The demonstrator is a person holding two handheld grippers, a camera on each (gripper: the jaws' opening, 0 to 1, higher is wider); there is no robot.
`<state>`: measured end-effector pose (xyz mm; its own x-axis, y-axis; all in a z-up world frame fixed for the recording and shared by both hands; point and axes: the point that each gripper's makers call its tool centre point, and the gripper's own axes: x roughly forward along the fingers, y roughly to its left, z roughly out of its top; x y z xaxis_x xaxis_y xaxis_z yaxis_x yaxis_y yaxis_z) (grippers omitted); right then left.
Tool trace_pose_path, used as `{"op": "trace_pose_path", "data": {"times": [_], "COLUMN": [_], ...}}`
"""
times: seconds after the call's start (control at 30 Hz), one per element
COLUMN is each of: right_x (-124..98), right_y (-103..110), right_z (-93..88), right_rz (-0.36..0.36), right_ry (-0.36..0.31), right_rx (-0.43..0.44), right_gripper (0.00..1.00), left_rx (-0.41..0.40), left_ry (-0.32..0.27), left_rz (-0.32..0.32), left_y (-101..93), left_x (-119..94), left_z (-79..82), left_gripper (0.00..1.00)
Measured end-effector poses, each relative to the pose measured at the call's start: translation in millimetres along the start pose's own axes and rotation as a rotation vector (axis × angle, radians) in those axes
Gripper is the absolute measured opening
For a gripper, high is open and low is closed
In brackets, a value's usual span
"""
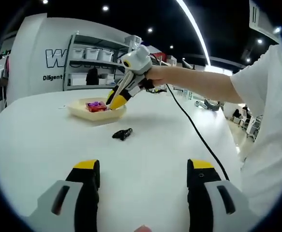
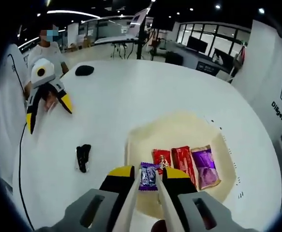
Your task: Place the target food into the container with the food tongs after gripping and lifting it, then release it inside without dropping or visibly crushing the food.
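In the left gripper view, the left gripper (image 1: 143,174) rises from the bottom of the frame with its yellow-tipped jaws spread wide, nothing between them, over the bare white table (image 1: 44,145). Above centre, the right gripper (image 1: 116,100) reaches down from a person's outstretched arm into the shallow cream tray (image 1: 78,112), where red and purple packets show; a small black object (image 1: 122,134) lies on the table just below the tray. In the right gripper view, the right gripper (image 2: 148,176) at bottom centre has its jaws drawn close and pinches a small purple snack packet (image 2: 148,176) upright between the tips, directly over the tray's (image 2: 179,128) lower left part. To its right lie a red packet (image 2: 162,158), a second red packet (image 2: 184,162) and a larger purple packet (image 2: 205,167) side by side. I judge the task nearly done: the packet sits inside the container's outline, uncrushed as far as shows, with only the release left. The left gripper (image 2: 46,99) waits open at upper left
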<state>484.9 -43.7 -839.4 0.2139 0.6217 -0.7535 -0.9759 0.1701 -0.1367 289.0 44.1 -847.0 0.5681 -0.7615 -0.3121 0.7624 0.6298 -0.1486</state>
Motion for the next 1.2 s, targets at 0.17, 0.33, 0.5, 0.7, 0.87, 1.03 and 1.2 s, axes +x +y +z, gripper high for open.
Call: {"op": "trace_pose_path", "data": {"times": [0.17,0.33,0.5,0.7,0.87,1.03,1.2], "right_x": [2.1,2.1,-1.3,-14.7,-23.2,-30.9,-35.7], "right_y": [-1.4,0.6,-0.8,-6.5,-11.7,-6.8,-0.2], "right_z": [-0.4,-0.6,2.3,11.2,14.4,19.9,18.3], "right_rz": [0.034,0.041,0.031,0.002,-0.029,-0.059,-0.087], "right_ry": [0.015,0.017,0.014,-0.019,-0.038,-0.067,-0.090], "right_rx": [-0.014,-0.042,-0.028,-0.006,0.005,0.021,0.047], "right_gripper": [0.17,0.17,0.19,0.19,0.19,0.20,0.20], "left_rx": [0.002,0.002,0.000,0.002,0.002,0.004,0.004], "left_ry": [0.001,0.000,0.003,0.000,0.003,-0.001,0.001], "left_rz": [-0.004,-0.002,-0.002,-0.005,-0.006,-0.005,-0.005], "left_y": [-1.4,-1.5,-1.0,-1.4,-2.0,-2.2,-2.8], "left_x": [0.3,-0.7,-1.2,-0.6,-0.2,-0.8,-0.7], "left_z": [-0.4,-0.4,-1.8,-0.7,-1.8,-0.7,-1.8], "left_gripper": [0.72,0.72,0.72,0.72,0.72,0.72,0.72]}}
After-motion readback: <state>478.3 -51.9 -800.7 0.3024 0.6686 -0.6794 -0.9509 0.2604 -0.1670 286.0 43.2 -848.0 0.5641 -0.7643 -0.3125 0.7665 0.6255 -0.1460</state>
